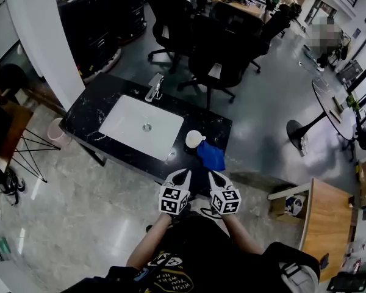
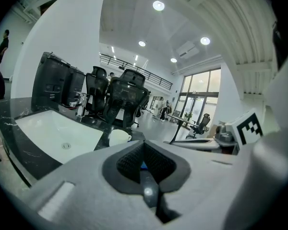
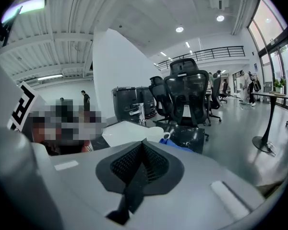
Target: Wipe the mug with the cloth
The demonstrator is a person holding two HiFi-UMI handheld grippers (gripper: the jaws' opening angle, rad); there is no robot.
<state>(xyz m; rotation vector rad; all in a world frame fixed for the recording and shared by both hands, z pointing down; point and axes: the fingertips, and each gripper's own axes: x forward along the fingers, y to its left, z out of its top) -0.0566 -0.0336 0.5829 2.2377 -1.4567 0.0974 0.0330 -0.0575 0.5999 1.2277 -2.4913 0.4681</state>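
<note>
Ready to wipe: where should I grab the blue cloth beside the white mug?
Likely a raised fold at the crumpled blue cloth's near edge, from the black counter's front: it lies bunched, and the white mug crowds its far side.

Black shirt (image 1: pixel 198 249) with white-and-yellow lettering (image 1: pixel 171 278) on its front. Just ahead of the shirt, left gripper (image 1: pixel 184 176) and right gripper (image 1: pixel 213 176): white shells, black-edged pointed tips, dark ribbed pads (image 2: pixel 132 164). Each carries a black-and-white square-marker cube (image 1: pixel 174 200).

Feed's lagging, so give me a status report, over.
Left gripper and right gripper shut, empty. Mug upright by sink, cloth beside it, untouched. Nothing in the way.
</note>
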